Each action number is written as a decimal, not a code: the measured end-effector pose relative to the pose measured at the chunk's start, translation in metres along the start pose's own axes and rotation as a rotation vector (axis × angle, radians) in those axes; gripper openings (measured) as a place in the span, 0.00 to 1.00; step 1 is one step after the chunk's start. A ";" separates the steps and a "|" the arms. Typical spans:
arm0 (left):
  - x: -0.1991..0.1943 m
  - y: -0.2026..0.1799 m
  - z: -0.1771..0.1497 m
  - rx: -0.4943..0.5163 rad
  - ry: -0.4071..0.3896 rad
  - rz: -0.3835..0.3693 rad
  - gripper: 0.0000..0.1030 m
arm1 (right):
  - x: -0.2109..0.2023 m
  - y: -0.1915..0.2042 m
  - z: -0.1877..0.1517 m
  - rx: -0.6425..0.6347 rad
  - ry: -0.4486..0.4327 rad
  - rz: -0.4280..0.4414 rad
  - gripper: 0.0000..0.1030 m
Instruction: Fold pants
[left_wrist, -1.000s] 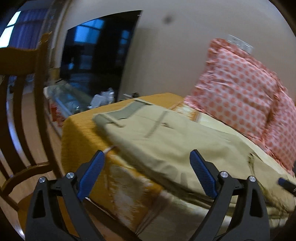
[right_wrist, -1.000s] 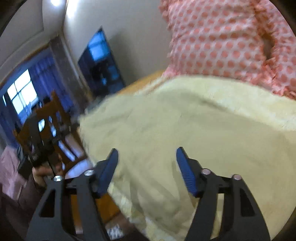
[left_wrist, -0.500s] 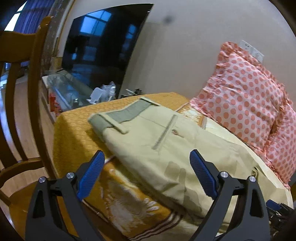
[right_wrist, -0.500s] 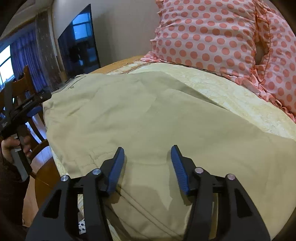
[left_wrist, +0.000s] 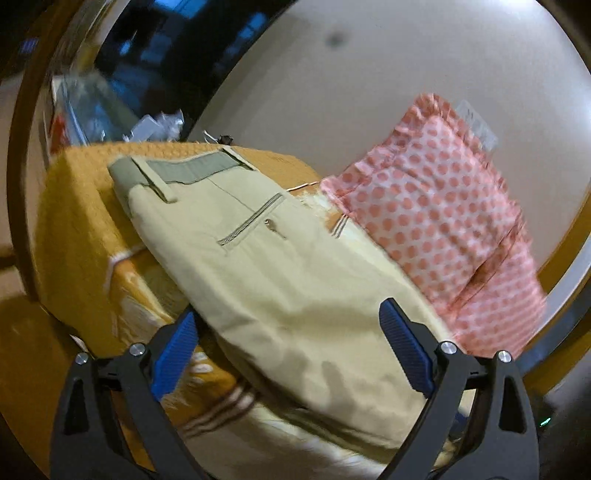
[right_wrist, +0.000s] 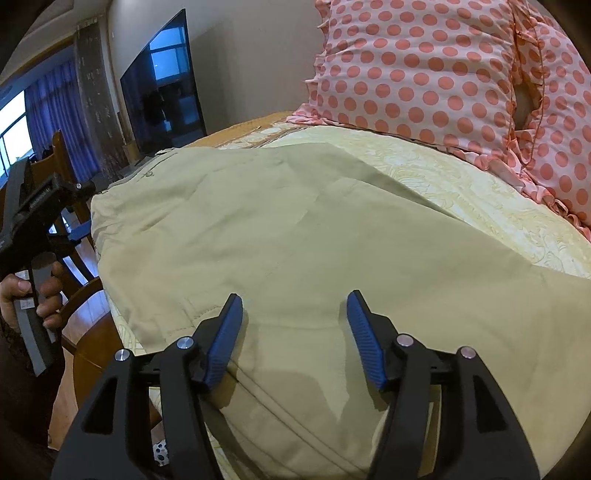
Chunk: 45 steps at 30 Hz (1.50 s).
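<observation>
Beige pants lie flat on a bed, waistband at the far left end, a back pocket facing up. My left gripper is open, just above the pants' near edge, holding nothing. In the right wrist view the pants spread across the bed. My right gripper is open and hovers low over the cloth near its front hem. The left gripper shows at the left edge there, held in a hand.
An orange and cream bedspread covers the bed. Pink dotted pillows lean on the wall behind the pants; they also show in the right wrist view. A dark TV and a wooden chair stand to the left.
My left gripper has moved in closer and tilted over the pants' near edge. My right gripper has opened wider and settled low over the cloth. The pants have not moved.
</observation>
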<state>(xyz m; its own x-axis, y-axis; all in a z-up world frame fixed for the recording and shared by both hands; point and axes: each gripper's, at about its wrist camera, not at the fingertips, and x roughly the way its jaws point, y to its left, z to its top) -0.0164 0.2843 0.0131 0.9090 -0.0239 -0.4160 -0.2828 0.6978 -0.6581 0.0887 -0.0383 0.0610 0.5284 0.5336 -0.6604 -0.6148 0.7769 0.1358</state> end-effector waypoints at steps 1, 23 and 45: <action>0.000 0.005 0.003 -0.049 -0.010 -0.019 0.89 | 0.000 0.000 0.000 0.002 -0.001 0.002 0.59; 0.032 -0.276 -0.045 0.732 0.035 -0.081 0.12 | -0.151 -0.125 -0.074 0.405 -0.354 -0.080 0.70; 0.023 -0.288 -0.158 0.904 0.473 -0.466 0.64 | -0.119 -0.223 -0.084 0.734 -0.143 0.109 0.62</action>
<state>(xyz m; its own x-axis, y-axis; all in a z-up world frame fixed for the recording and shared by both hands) 0.0382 -0.0302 0.0941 0.6061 -0.5534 -0.5713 0.5554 0.8086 -0.1941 0.1141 -0.3029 0.0474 0.5886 0.6197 -0.5191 -0.1466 0.7133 0.6854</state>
